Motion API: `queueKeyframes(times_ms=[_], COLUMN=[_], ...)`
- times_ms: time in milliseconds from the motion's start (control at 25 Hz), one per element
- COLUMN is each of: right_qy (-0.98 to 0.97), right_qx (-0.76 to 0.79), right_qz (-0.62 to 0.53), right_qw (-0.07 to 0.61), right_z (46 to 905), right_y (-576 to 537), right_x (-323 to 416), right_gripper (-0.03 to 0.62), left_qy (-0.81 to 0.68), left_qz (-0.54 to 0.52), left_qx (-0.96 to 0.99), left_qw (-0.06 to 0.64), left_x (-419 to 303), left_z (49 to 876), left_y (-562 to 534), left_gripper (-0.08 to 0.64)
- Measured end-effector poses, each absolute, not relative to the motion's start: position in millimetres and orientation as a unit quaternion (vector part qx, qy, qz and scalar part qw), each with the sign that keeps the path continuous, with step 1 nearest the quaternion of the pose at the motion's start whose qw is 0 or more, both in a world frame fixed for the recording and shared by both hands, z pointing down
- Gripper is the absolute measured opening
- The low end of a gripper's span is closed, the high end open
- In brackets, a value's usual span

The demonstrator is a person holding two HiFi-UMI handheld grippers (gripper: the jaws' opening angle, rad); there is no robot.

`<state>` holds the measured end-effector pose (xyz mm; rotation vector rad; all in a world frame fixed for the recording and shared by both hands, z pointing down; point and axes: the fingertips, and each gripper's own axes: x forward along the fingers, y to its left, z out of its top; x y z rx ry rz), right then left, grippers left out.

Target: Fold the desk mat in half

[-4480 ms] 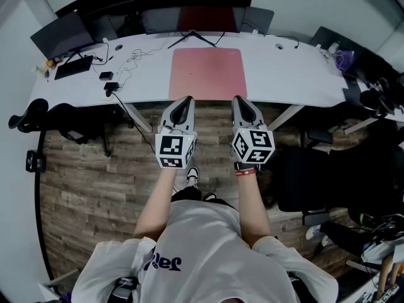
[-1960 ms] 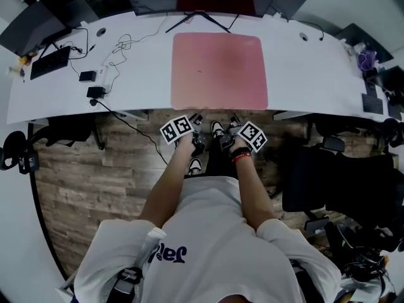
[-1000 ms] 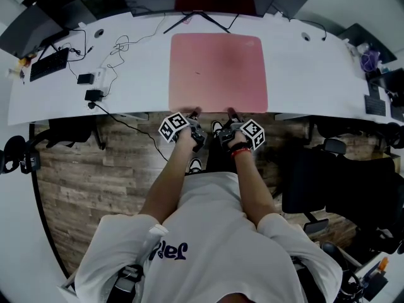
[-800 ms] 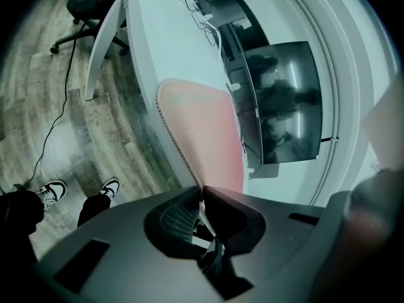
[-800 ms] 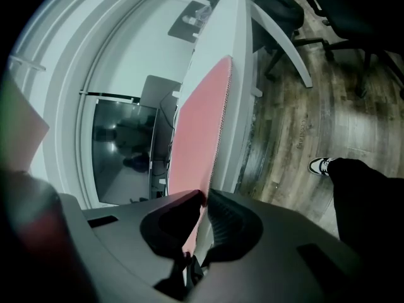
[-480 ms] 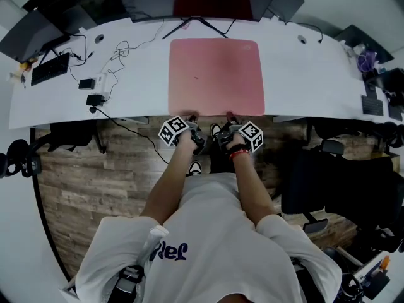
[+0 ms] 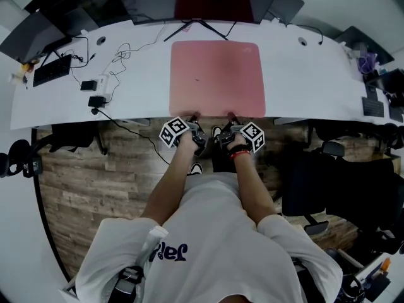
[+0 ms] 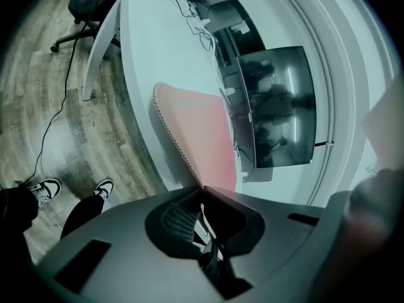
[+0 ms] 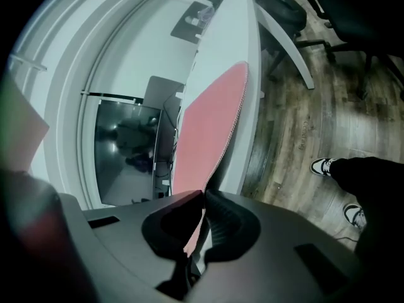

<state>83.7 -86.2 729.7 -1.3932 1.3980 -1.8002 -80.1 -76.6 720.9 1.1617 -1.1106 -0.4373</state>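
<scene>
The pink desk mat (image 7: pixel 216 77) lies flat and unfolded on the white counter (image 7: pixel 303 74), its near edge along the counter's front edge. The left hand-held gripper (image 7: pixel 194 115) is clenched on that near edge, left of the mat's middle. In the left gripper view the stitched rim runs straight into the closed jaws. The right hand-held gripper (image 7: pixel 230 115) grasps the same edge right of the middle, with a strip of pink pinched between its jaws. Both pairs of jaws have just been closing on the mat. The two grippers sit side by side, near each other. A keyboard (image 7: pixel 52 71) and loose cables (image 7: pixel 120 49) lie at the counter's left end, well apart from the mat. A dark chair (image 7: pixel 328 182) stands on the wooden floor (image 7: pixel 95 169) to the person's right.
</scene>
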Motion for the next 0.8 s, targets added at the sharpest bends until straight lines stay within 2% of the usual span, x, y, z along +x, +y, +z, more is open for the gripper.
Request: queueKeyframes(times_ms=[520, 800], right_qy=[0.518, 0.522], right_qx=[-0.488, -0.49], right_qz=[-0.656, -0.657], right_qw=[0.25, 0.237], right_z=[715.6, 709.1], right_y=[-110.4, -130.9], right_x=[83.1, 82.4], right_gripper=[0.029, 0.029], left_qy=[-0.495, -0.505], left_qz=[-0.201, -0.19], left_qx=[0.532, 0.542], left_qw=[0.658, 0.644], left_x=[-78.9, -77.5], left_z=[708.6, 699.8], left_y=[-96.0, -117.0], left_gripper=[0.032, 0.032])
